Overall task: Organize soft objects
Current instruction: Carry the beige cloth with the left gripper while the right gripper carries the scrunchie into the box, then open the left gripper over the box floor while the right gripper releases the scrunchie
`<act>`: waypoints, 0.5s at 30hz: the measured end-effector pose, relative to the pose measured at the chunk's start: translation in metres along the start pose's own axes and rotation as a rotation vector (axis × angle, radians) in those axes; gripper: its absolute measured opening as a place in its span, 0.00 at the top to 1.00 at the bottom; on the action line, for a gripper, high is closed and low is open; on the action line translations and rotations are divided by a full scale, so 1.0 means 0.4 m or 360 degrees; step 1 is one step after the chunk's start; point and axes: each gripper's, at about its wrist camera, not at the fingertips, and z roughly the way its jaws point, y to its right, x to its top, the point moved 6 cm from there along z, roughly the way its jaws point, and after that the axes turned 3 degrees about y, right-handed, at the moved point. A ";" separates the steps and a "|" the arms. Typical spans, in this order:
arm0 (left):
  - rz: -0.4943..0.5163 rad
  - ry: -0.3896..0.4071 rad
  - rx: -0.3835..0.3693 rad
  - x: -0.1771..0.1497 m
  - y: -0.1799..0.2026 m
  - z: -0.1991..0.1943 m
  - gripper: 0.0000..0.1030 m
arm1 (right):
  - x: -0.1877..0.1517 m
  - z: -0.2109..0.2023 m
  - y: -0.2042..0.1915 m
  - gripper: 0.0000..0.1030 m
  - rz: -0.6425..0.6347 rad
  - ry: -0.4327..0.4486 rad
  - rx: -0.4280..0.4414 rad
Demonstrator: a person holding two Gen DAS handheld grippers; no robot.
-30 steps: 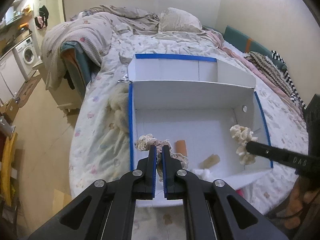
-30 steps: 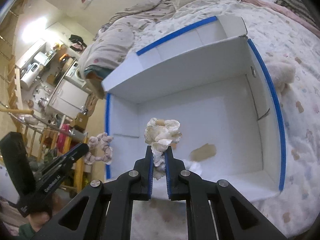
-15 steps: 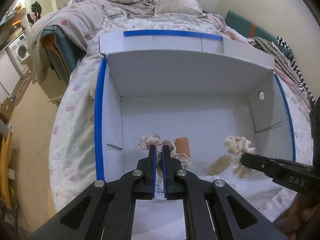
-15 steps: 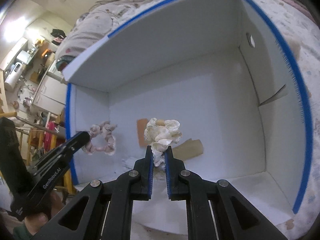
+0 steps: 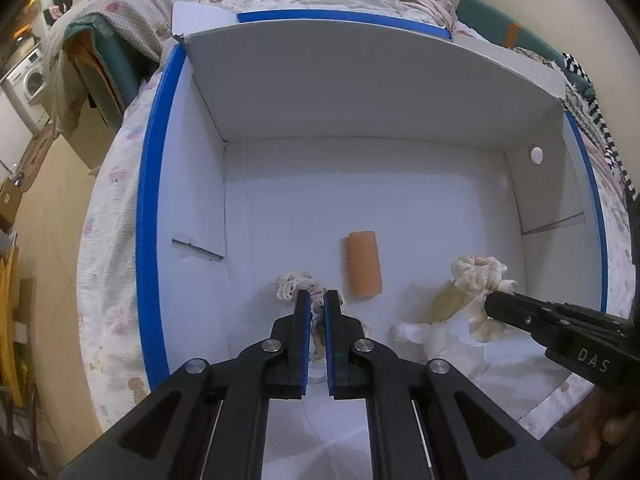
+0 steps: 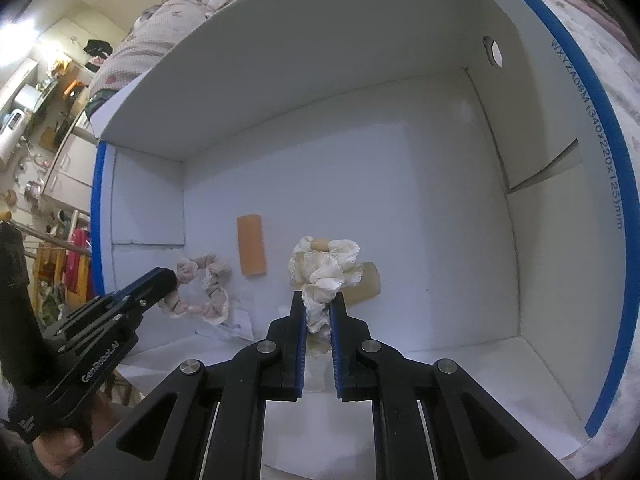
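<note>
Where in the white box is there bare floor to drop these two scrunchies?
Bare floor runs along the far wall and right wall of the white box. It is crowded near the front: orange tape patch, tan tape patch, pink scrunchie and cream scrunchie held by the grippers.

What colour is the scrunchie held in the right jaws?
Cream white scrunchie, with a beige bead on top; clearest in the right wrist view.

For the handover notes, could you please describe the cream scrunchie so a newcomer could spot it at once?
Look inside the white box with blue edges on the bed. The cream scrunchie is pinched in the right gripper, right of the orange tape strip. Unlike the pinkish scrunchie in the left gripper, it is ivory with a bead.
</note>
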 end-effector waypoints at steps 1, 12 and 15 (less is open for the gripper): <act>0.0006 0.0002 -0.0001 -0.002 0.003 -0.001 0.95 | -0.001 0.001 0.001 0.88 -0.0002 -0.0001 -0.0002; 0.0046 -0.0020 -0.0002 -0.019 0.024 -0.004 0.83 | 0.003 0.001 0.008 0.87 -0.0024 0.0022 -0.0056; 0.0052 -0.0009 -0.0002 -0.017 0.029 -0.004 0.75 | 0.006 0.002 0.005 0.84 -0.0030 0.0032 -0.0070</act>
